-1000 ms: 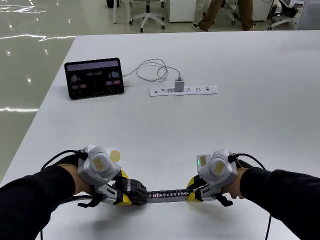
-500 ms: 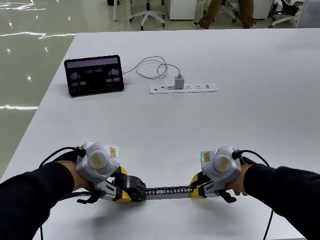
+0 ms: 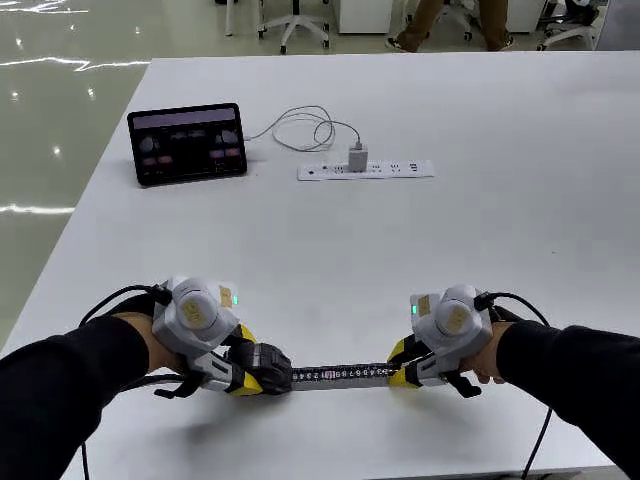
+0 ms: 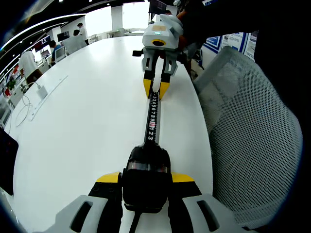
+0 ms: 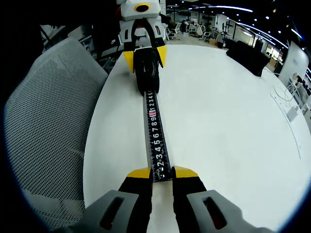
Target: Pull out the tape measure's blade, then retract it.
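Note:
A black tape measure case [image 3: 265,369] lies at the table's near edge, with my left gripper [image 3: 240,372] shut on it; the case [image 4: 146,177] sits between the yellow-tipped jaws in the left gripper view. Its numbered blade [image 3: 340,376] runs right along the tabletop to my right gripper [image 3: 398,373], which is shut on the blade's tip. In the right gripper view the blade [image 5: 155,133] stretches from my right gripper [image 5: 161,175] to the case [image 5: 145,73]. In the left gripper view the blade [image 4: 152,116] reaches the right gripper [image 4: 156,90].
A dark tablet [image 3: 187,142] stands at the back left of the white table [image 3: 430,240]. A white power strip [image 3: 365,170] with a plugged charger and a looped cable [image 3: 300,130] lies behind centre. A mesh chair back [image 4: 252,141] sits just off the near edge.
My right gripper has moved right with the blade's tip, so more blade is out of the case. The left gripper holds the case nearly still.

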Motion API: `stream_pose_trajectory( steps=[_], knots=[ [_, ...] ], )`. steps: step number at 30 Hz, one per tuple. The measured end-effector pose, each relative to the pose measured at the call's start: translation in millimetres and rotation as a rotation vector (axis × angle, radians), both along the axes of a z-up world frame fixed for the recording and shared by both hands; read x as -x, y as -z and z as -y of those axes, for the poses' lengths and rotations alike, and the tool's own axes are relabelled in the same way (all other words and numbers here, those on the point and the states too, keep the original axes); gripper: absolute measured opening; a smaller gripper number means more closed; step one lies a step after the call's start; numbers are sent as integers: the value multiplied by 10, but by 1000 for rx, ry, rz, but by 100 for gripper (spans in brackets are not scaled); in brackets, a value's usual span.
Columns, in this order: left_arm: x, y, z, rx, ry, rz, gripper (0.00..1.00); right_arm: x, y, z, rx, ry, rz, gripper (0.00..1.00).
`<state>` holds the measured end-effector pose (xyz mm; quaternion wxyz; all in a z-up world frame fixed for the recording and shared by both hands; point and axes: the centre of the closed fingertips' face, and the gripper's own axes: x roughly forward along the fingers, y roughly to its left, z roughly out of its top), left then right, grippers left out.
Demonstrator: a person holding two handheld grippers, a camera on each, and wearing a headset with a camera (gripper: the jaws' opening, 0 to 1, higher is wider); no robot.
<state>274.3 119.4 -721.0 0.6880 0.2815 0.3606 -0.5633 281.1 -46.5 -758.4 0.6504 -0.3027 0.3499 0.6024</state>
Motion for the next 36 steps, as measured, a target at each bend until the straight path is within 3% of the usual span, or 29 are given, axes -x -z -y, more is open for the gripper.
stream_pose_trajectory(
  steps=[36],
  knots=[
    [7, -2, 7, -2, -4, 1, 32, -6, 4, 349, 32, 17, 4, 10]
  ],
)
